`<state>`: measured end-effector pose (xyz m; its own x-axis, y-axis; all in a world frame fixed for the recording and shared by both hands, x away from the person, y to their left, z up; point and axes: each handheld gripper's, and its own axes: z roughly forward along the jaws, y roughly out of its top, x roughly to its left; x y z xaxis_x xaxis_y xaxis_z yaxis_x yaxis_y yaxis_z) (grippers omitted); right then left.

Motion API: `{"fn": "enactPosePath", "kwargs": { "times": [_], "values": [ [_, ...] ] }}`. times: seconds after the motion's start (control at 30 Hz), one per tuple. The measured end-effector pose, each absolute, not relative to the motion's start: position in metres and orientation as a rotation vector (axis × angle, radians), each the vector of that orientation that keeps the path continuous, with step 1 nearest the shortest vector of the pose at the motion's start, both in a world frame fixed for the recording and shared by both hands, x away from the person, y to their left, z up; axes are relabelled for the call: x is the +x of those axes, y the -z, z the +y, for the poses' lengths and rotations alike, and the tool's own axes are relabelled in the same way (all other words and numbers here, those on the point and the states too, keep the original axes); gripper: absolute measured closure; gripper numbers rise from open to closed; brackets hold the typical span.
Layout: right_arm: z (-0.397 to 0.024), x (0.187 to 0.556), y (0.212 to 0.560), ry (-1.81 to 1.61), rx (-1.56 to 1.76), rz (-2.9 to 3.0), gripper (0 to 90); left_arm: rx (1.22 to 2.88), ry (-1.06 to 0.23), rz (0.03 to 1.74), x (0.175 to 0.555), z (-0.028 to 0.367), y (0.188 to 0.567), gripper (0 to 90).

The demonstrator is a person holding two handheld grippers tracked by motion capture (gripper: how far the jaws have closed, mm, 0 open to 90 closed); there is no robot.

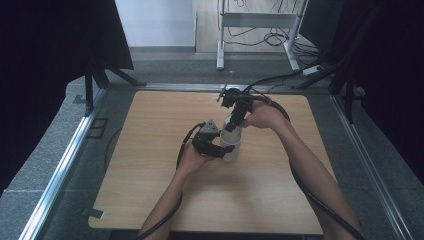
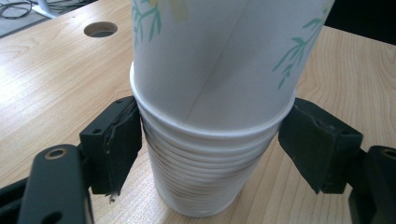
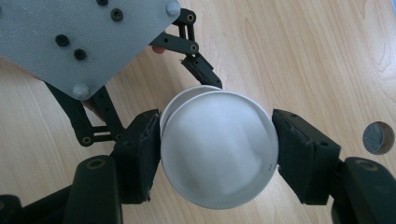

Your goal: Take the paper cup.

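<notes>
Pale wood grain covers the desk, and near its middle stands a stack of white paper cups, upside down, their rolled rims bunched in tight rings just above the desk top. From the left gripper view the rings look scuffed and greyish on one side. Over the stack sits an upper cup, its wall printed with green leaf sprigs; it tilts a little off the line of the cups beneath it.

Coming in from about 7 o'clock of the stack, the left gripper sits low, with a grey three-cornered plate on its top. Its fingers are spread about as wide as the stack and bracket the ringed rims, one on each flank. The finger on the view's left touches the rims; the other looks just apart from them, so I cannot tell that the grip is firm.

Reaching down from about 1 o'clock, the right gripper has hold of the upper cup. In the right gripper view its fingers press both sides of the round white base of that cup, spread only by the cup's width, and the left gripper's plate and linkage show beyond at 11 o'clock.

A round cable hole lies in the desk at the 3 o'clock edge of that view. A black cable trails back along the person's right forearm.
</notes>
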<state>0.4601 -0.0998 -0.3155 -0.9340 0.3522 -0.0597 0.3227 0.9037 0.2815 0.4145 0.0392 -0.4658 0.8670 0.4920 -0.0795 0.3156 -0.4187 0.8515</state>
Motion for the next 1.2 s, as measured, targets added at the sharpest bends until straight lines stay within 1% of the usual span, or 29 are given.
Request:
{"fn": "enactPosePath", "kwargs": {
  "times": [0.5,1.2],
  "values": [
    [-0.096,0.46,0.308,-0.38,0.543,2.968,37.3,2.055,-0.237,0.582,0.413,0.039,0.466,23.6],
    [-0.103,0.451,0.272,-0.417,0.527,2.941,37.3,2.069,-0.238,0.582,0.414,0.038,0.464,22.1]
  ]
}}
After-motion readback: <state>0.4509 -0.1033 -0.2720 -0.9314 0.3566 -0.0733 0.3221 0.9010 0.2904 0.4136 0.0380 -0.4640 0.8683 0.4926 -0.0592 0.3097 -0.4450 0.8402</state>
